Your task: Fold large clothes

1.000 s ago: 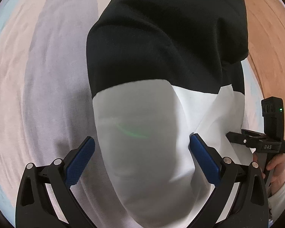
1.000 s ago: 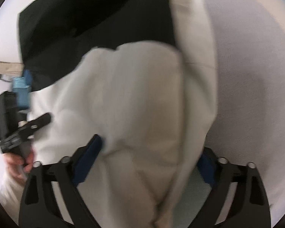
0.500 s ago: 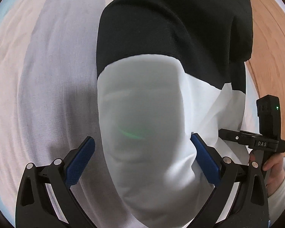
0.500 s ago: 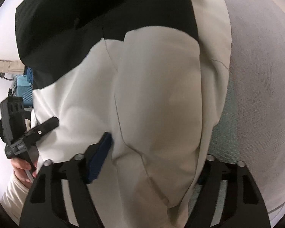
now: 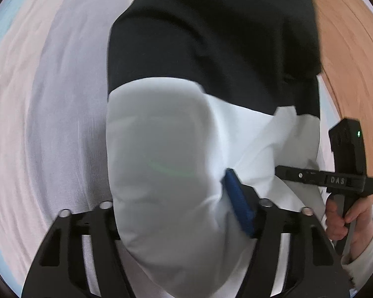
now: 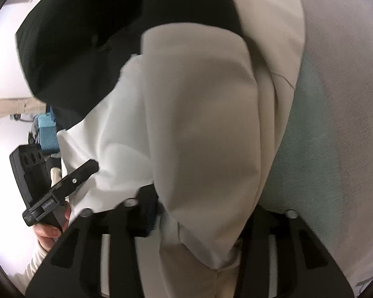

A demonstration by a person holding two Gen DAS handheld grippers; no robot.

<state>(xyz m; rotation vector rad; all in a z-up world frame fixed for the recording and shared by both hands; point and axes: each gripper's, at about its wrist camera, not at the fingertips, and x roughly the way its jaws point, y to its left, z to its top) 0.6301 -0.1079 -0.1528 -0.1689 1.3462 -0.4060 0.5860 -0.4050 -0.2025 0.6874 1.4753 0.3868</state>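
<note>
A large black and white garment (image 5: 236,129) lies on a bed, its black part (image 5: 211,37) farther from me. A puffed white fold (image 5: 159,149) sits between the closing jaws of my left gripper (image 5: 169,193). The blue pad (image 5: 238,206) on the right touches the fold; the other pad is hidden behind cloth. In the right wrist view, my right gripper (image 6: 201,206) has its jaws closing, pinched on a bunched cream-white fold (image 6: 206,124) of the garment (image 6: 112,129). Its pads are mostly buried in cloth. Each view shows the other gripper's body at its edge, held by a hand (image 5: 340,221).
The bed cover (image 5: 37,99) has pink, lilac and pale blue stripes and appears grey and teal (image 6: 335,124) in the right wrist view. A wooden floor (image 5: 348,49) lies beyond the bed's edge. A blue object (image 6: 46,134) stands off the bed past the garment.
Both grippers' jaws have narrowed onto the white folds that lay between them. The right wrist view has rolled a little, and the cloth there is more bunched.
</note>
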